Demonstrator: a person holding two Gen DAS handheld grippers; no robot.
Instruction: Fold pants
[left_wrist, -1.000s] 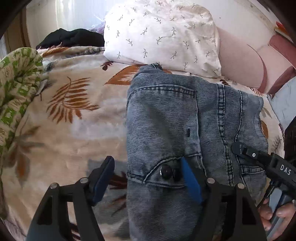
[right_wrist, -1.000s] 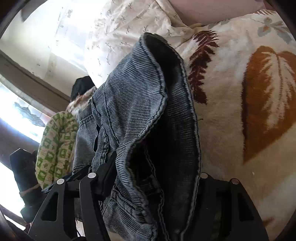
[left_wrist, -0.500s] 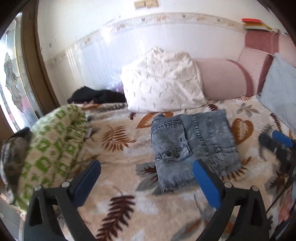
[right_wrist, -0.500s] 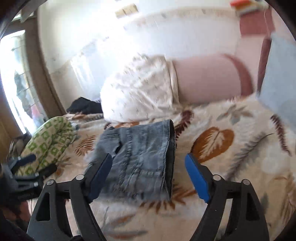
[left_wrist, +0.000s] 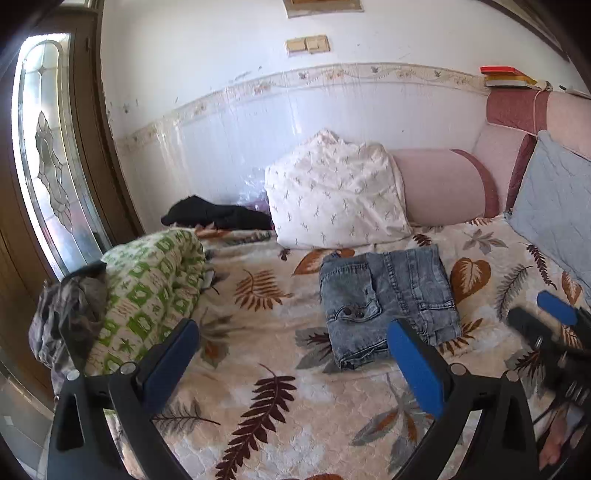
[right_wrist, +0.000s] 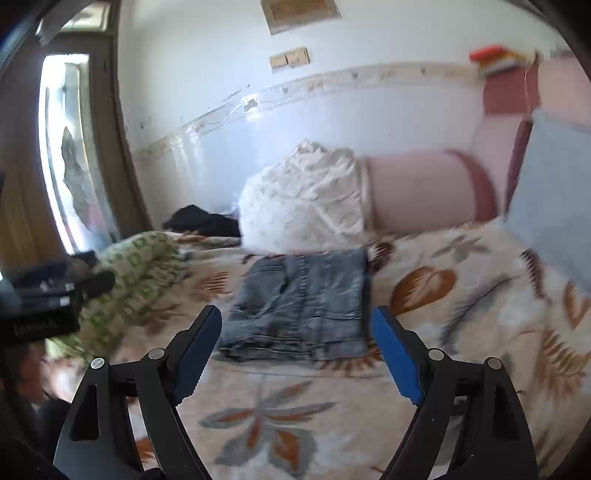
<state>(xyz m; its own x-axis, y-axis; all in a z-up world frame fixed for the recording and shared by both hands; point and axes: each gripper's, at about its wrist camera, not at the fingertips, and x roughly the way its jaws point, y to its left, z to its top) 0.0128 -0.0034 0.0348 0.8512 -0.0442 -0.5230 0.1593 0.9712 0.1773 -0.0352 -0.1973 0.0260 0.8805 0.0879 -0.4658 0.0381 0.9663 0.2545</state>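
One folded pair of jeans (left_wrist: 388, 299) lies on one bed (left_wrist: 280, 369). At twelve o'clock from it sits one white pillow (left_wrist: 334, 199); one pink bolster (left_wrist: 439, 186) at one o'clock, one blue cushion (left_wrist: 554, 199) at three, one green blanket (left_wrist: 147, 291) at nine. Two tongs: left (left_wrist: 291, 354), right (right_wrist: 295, 350).

Faded blue-grey pants (left_wrist: 388, 299), leaf-print cream blanket (left_wrist: 258, 369), green-patterned quilt (left_wrist: 147, 288)

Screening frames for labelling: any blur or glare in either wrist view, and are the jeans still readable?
Left wrist: sharp; folded jeans show seams and buttons, window bright but not clipping the bed; heavy fisheye bending at edges. Right wrist: motion-blurred throughout, jeans soft, pillow washed out, window blown out.
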